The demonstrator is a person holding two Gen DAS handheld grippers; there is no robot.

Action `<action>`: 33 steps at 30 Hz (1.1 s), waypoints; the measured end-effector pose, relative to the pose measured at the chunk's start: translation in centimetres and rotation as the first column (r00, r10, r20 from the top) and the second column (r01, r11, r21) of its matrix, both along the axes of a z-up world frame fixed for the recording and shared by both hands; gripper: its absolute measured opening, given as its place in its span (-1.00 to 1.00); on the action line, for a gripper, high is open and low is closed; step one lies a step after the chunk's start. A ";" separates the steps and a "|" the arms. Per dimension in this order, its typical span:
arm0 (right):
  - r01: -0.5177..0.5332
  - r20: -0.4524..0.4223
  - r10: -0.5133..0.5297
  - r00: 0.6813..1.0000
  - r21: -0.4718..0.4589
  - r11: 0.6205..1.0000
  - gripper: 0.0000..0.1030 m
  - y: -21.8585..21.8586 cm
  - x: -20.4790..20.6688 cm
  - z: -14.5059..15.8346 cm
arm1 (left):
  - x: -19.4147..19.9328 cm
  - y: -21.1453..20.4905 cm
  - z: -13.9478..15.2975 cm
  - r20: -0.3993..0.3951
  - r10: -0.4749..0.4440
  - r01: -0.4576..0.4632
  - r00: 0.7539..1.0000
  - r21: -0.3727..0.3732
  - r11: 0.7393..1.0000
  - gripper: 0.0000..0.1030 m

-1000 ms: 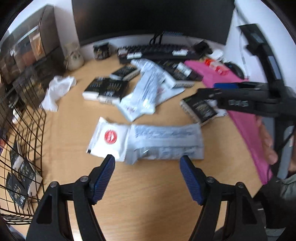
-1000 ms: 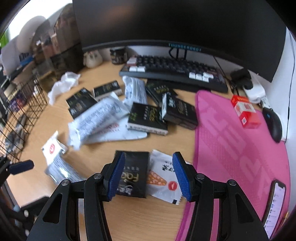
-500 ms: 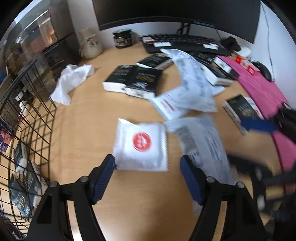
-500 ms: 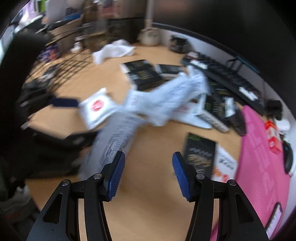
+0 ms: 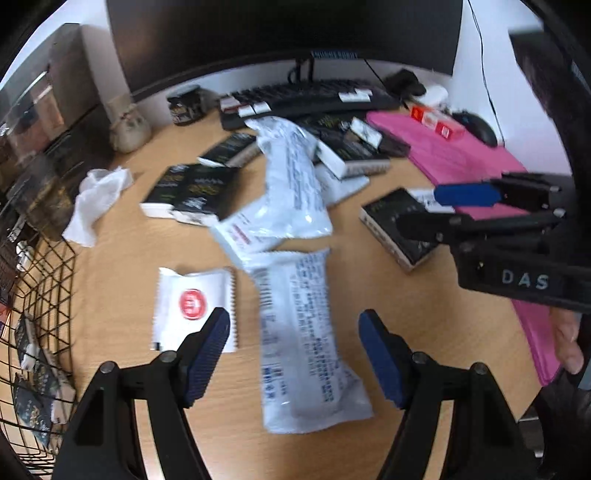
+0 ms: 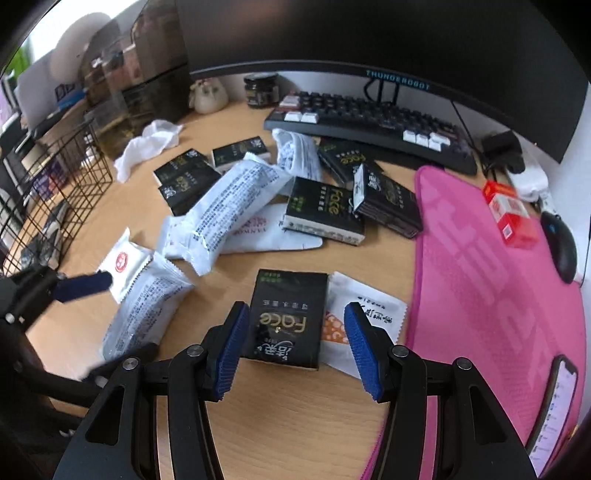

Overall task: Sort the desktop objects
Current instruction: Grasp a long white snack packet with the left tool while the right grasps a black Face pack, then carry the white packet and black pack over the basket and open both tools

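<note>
Packets (image 6: 240,199) lie between basket (image 6: 70,177) at left and mat (image 6: 480,258) at right.

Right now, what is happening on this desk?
A person is sorting a cluttered wooden desk with a two-finger gripper in each hand. The left gripper is open over a long white packet and its fingers have just been closing; they do not press the packet yet. The right gripper is open around a black box and has not gripped it. A wire basket at the left already holds some black boxes.

Dark monitor (image 6: 369,33), keyboard (image 6: 369,122) beneath; mouse (image 6: 563,243) beside pink mat (image 6: 480,295).
</note>
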State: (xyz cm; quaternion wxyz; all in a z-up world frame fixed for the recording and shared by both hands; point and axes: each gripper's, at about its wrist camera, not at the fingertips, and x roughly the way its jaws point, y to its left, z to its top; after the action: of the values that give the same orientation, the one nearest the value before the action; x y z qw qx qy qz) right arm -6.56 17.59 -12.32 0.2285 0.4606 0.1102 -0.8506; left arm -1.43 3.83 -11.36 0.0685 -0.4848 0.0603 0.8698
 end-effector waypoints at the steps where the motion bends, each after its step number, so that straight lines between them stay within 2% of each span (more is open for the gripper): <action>1: 0.000 0.002 0.000 1.000 -0.001 1.000 0.05 0.0 -0.1 -0.2 | -0.2 0.0 -0.4 0.010 0.002 -0.002 1.000 -0.009 1.000 0.10; 5: -0.004 0.021 0.004 1.000 -0.011 1.000 0.05 -0.6 -0.5 -1.2 | -0.5 -0.4 -0.7 0.006 0.001 -0.001 1.000 -0.010 1.000 -0.04; 9: -0.009 0.020 0.009 1.000 0.019 1.000 0.05 -1.3 -0.5 -2.2 | -0.5 -1.1 -0.6 0.007 0.007 -0.007 1.000 0.015 1.000 -0.22; 10: -0.009 0.011 0.009 1.000 0.036 0.999 -0.04 -1.5 -0.4 -2.3 | -0.5 -1.4 -0.6 0.009 0.011 -0.012 1.000 0.022 1.000 -0.23; 13: -0.002 0.001 0.002 1.000 0.050 0.999 -0.06 -1.6 -0.3 -2.2 | -0.4 -1.9 0.0 0.002 0.014 -0.014 1.000 0.044 0.999 -0.24; 33: -0.062 -0.092 0.059 0.994 -0.034 0.997 -0.07 -3.1 2.8 2.9 | 2.4 -5.1 6.2 -0.151 0.083 -0.077 0.985 0.048 0.996 -0.24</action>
State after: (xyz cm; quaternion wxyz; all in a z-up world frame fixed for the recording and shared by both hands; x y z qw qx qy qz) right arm -3.77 14.46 -9.38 0.2573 0.4135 0.1190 -0.8653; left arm 1.00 -1.23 -5.13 0.0389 -0.4174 0.0277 0.9075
